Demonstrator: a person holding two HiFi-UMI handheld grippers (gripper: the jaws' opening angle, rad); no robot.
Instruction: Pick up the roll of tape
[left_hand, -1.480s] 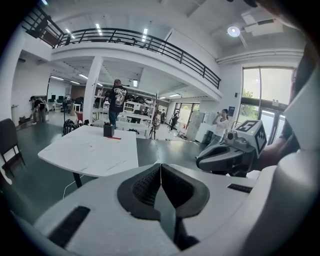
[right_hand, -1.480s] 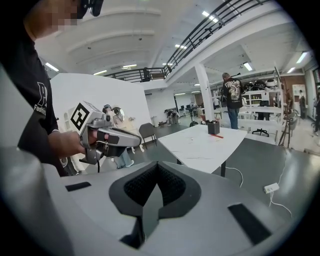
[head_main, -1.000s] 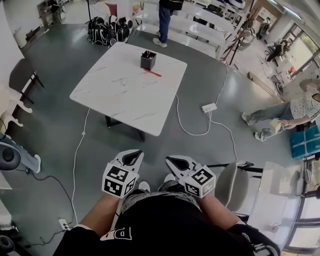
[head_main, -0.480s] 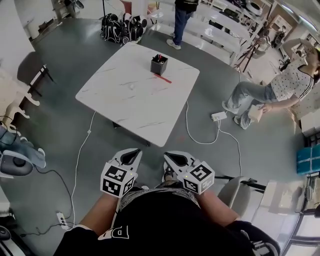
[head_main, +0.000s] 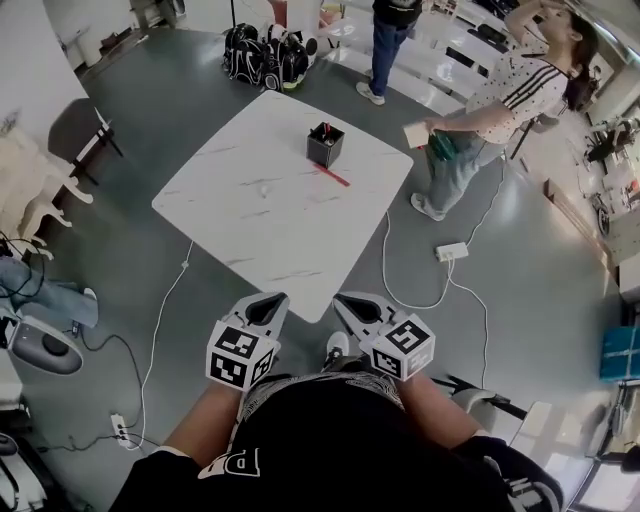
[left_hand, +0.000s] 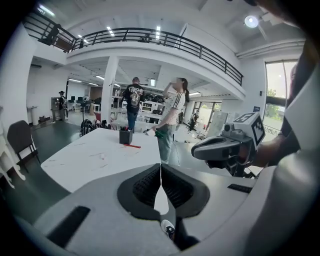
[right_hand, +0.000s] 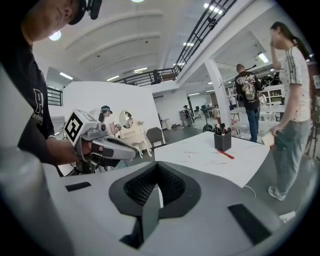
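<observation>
The left gripper (head_main: 268, 303) and the right gripper (head_main: 350, 302) are being held side by side at the lower centre of the head view. Each is being kept with its jaws pressed together on nothing, as both gripper views are showing. They are being pointed at the near corner of the white marble-patterned square table (head_main: 250, 235), which is lying just above their tips and apart from them. A small pale round thing (head_main: 262, 187) is being seen on the bare middle of the tabletop, though it is too small to be told for certain as the roll of tape. It is lying well apart from the black square pen holder (head_main: 325, 146) and the thin red stick (head_main: 334, 177) near the far right edge. Open grey floor (head_main: 130, 230) is being left along the table's left side, crossed by a white cable (head_main: 155, 330). The right side is being crowded by a standing person in a striped white top (head_main: 490, 100) just beside the right corner, with a white power strip (head_main: 452, 252) below.
</observation>
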